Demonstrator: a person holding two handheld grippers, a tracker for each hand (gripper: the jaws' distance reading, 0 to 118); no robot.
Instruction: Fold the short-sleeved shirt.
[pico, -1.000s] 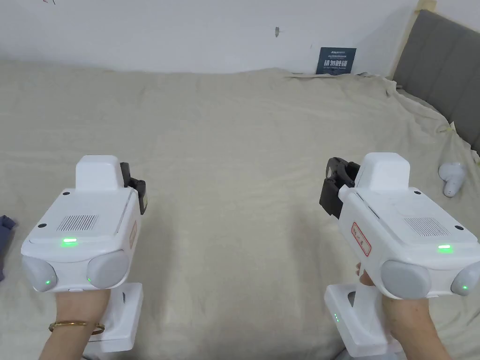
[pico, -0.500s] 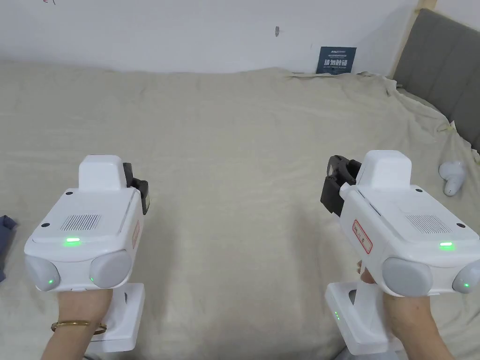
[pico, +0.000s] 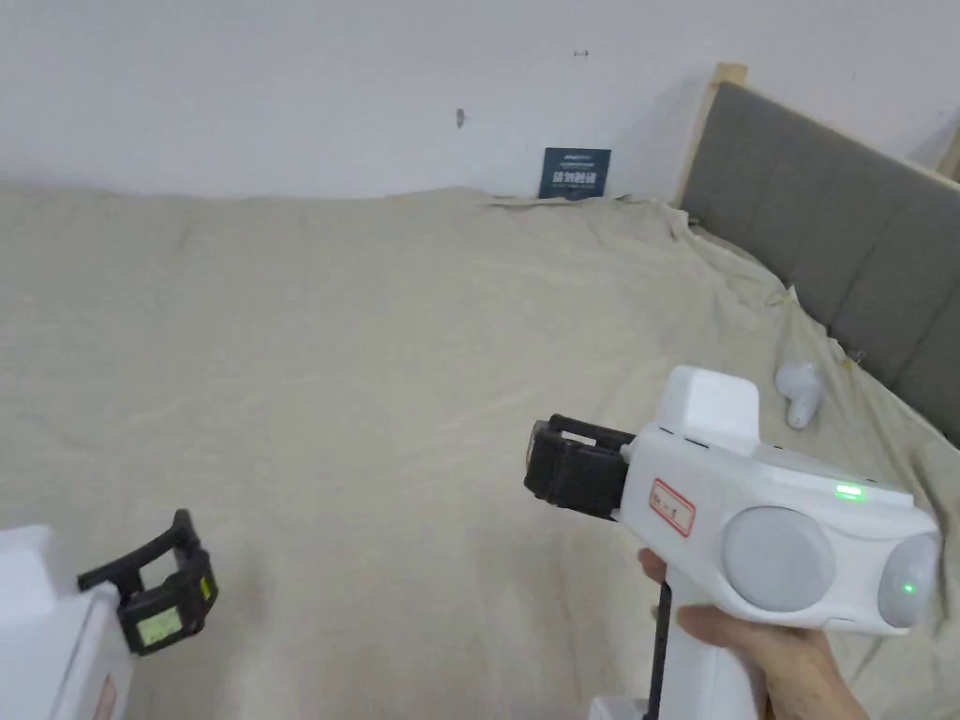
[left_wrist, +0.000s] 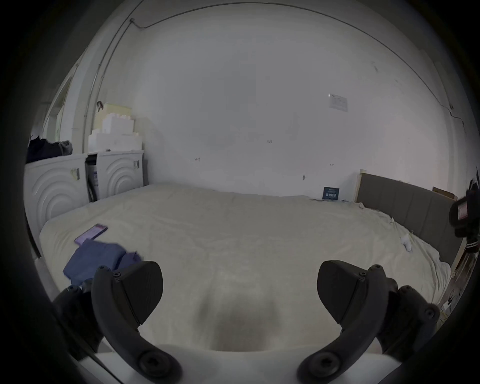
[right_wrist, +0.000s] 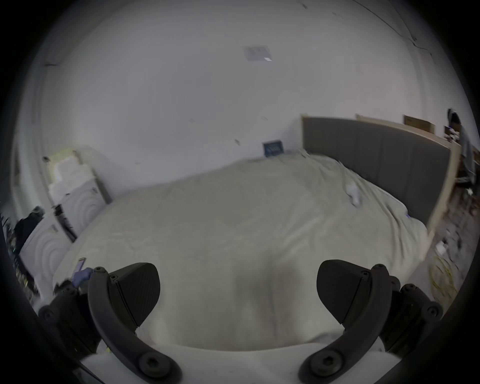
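While both tools hang above it, the beige bed sheet (pico: 375, 328) spreads from wall to grey headboard (pico: 825, 234) at two o'clock. Crumpled at nine o'clock in the left gripper view, the blue shirt (left_wrist: 96, 259) lies beside a phone (left_wrist: 91, 233). At five o'clock the right gripper (right_wrist: 237, 291) has its jaws spread wide, grasping nothing; at seven o'clock the left gripper (left_wrist: 240, 288) is likewise wide and empty. A small white object (pico: 799, 392) rests near the headboard.
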